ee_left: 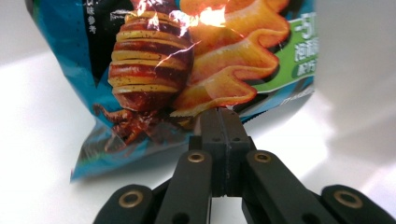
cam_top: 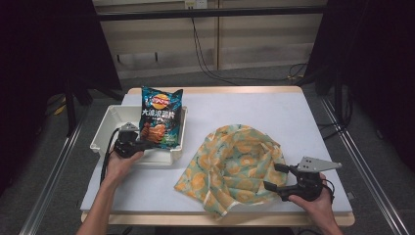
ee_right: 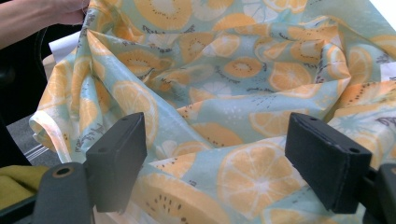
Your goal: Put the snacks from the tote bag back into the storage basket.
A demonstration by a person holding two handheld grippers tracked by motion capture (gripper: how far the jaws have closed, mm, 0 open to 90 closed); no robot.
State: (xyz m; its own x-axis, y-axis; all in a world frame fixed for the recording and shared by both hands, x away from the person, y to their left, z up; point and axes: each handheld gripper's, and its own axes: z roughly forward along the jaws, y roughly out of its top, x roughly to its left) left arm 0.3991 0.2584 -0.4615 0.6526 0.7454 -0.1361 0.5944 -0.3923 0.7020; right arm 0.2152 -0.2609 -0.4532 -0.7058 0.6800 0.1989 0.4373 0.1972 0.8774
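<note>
Grey floor, dark curtains and a pale wall panel surround the white-topped table (cam_top: 293,117) you are working at.

Finding 1, location: the chip bag (cam_top: 160,117) stands in the white bin (cam_top: 105,128) at about 10 o'clock on the table. The fruit-print cloth bag (cam_top: 235,164) lies crumpled on the tabletop at about 6 o'clock, well apart from the bin.

Finding 2, grippers: your left gripper (cam_top: 138,145) is clenched on the chip bag's lower seam; in the left gripper view the jaws meet on the crimped bottom edge (ee_left: 219,112). Your right gripper (cam_top: 279,177) is spread wide at the cloth bag's right edge, grasping nothing; in the right gripper view the fabric (ee_right: 243,172) lies between the jaws, and contact cannot be confirmed.

Finding 3, handling: judged light, air-filled, glossy and slippery, with fragile contents. Hold the flat crimped seam, as you do now, not the puffed body. The cloth bag is soft and limp; expect it to sag unless you pinch a rim.

Finding 4, orientation: the chip bag's long axis is near upright, top seam toward 12 o'clock, leaning slightly, printed face toward you.
</note>
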